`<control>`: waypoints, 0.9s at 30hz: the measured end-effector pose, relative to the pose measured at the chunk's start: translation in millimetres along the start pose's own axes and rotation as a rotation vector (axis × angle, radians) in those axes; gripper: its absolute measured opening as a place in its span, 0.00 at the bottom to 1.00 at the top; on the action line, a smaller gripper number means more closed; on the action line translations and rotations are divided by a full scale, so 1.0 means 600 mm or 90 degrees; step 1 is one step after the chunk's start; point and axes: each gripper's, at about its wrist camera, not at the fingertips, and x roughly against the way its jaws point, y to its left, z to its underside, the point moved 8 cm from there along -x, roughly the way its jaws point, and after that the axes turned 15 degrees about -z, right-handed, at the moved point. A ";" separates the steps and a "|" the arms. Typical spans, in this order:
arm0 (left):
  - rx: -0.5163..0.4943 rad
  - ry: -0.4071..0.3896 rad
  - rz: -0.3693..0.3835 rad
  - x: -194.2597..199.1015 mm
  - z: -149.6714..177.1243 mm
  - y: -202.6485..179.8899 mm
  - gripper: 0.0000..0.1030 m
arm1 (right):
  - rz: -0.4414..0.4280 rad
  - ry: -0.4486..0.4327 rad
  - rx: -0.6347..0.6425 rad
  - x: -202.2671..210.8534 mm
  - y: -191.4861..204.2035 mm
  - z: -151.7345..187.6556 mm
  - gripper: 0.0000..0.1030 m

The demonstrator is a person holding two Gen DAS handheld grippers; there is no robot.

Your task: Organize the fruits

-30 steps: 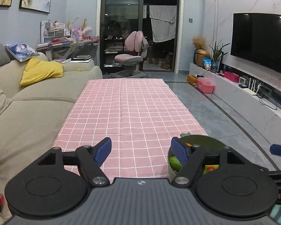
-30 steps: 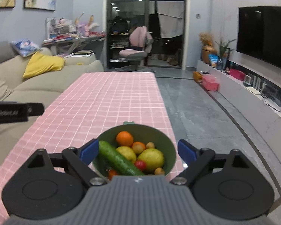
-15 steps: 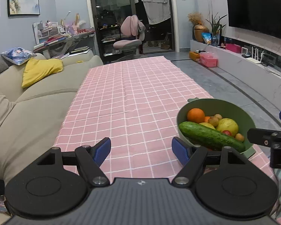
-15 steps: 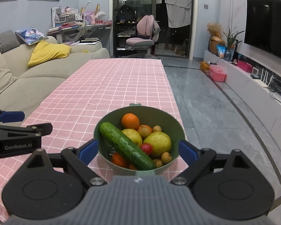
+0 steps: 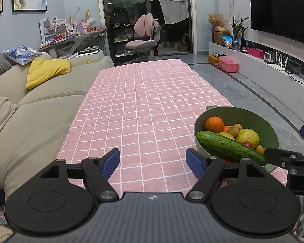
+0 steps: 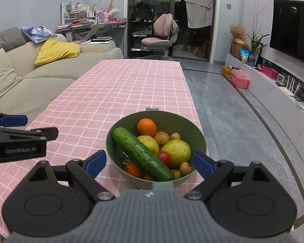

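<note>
On the pink checked tablecloth (image 6: 119, 93), near its right edge: green bowl (image 6: 194, 129) full of produce. Cucumber (image 6: 141, 155) lies diagonally across the top, far end against the left rim, near end at the front rim by the bowl's tab. Behind it an orange (image 6: 146, 127), a smaller orange-coloured fruit, two yellow-green round fruits (image 6: 177, 150), a red cherry tomato (image 6: 164, 157) touching the cucumber, several small tan round fruits; can't tell their kind. More orange fruit is partly hidden under the cucumber.

Right gripper (image 6: 150, 162): jaws spread wide, blue pads either side of the bowl's near half, holding nothing. Can't tell whether the pads touch the bowl wall.

Left gripper (image 5: 153, 163): jaws spread wide, nothing between them, over bare cloth just left of the bowl (image 5: 249, 117); its right pad sits close to the bowl's near-left wall. From this view the cucumber (image 5: 229, 147) runs along the bowl's near side.

Beige sofa (image 5: 36, 105) runs along the cloth's left side, grey tiled floor (image 6: 233, 109) on the right.
</note>
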 end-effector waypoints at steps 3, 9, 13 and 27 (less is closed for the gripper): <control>0.002 0.003 -0.001 -0.001 -0.001 0.001 0.85 | 0.000 0.002 0.003 -0.002 0.002 0.002 0.86; 0.010 0.009 0.000 0.000 -0.002 0.005 0.85 | -0.001 0.006 0.009 -0.004 0.006 0.005 0.86; 0.013 0.012 0.001 -0.001 -0.001 0.007 0.85 | -0.002 0.008 0.011 -0.006 0.007 0.006 0.86; 0.013 0.018 0.006 -0.001 0.002 0.006 0.85 | -0.002 0.010 0.008 -0.007 0.007 0.008 0.86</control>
